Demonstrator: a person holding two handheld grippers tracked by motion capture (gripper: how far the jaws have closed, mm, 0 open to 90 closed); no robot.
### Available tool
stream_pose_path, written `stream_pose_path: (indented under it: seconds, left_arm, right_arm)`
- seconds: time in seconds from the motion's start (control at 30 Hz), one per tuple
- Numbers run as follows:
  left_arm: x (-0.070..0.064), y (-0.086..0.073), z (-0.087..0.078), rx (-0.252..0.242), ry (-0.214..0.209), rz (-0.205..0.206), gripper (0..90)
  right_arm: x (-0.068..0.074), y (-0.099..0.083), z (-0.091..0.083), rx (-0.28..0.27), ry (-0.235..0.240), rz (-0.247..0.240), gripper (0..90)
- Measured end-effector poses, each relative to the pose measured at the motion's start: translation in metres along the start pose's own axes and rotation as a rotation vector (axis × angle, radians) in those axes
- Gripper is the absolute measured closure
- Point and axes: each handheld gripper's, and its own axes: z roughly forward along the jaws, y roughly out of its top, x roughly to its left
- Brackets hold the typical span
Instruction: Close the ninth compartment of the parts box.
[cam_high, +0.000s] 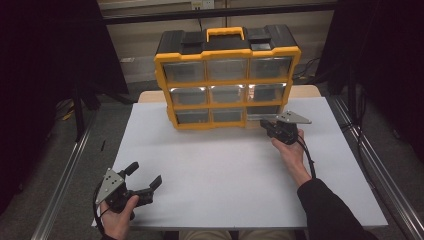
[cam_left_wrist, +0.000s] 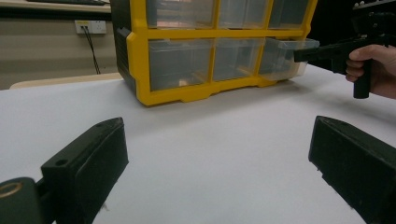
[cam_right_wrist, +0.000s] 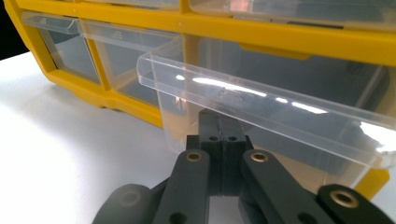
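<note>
One clear drawer (cam_right_wrist: 261, 116), bottom right of the yellow organizer (cam_high: 227, 77), sticks out toward me, long axis running across the cabinet front. My right gripper (cam_high: 270, 127) is pinched tight at its front lip; my left gripper (cam_high: 145, 181) rests spread wide near the white table's (cam_high: 225, 170) front edge (dark room, beige wall behind).

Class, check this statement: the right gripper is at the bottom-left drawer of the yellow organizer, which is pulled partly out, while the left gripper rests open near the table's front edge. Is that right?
Not quite. The right gripper is at the bottom-right drawer of the yellow organizer, as the high view shows. The rest holds: that drawer is partly out, and the left gripper rests open near the table's front edge.
</note>
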Motion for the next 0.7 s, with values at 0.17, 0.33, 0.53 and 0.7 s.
stream_pose_path:
  seconds: [0.17,0.33,0.53,0.7]
  left_arm:
    - [0.0003,-0.0001,0.0,-0.003,0.001,-0.003,4.4]
    - [0.0001,-0.0001,0.0,-0.001,0.002,-0.003,4.3]
    - [-0.0002,-0.0001,0.0004,0.006,-0.006,0.001,4.4]
    - [0.0003,-0.0001,0.0001,0.003,0.0,0.001,4.4]
  right_arm:
    - [-0.0014,0.0018,0.003,-0.001,0.001,0.006,90.0]
    - [-0.0022,0.0026,0.0046,0.002,0.0,0.01,90.0]
    - [-0.0042,0.0025,0.0067,-0.005,0.006,0.033,90.0]
    - [-0.0054,0.0037,0.0087,-0.003,0.008,0.037,90.0]
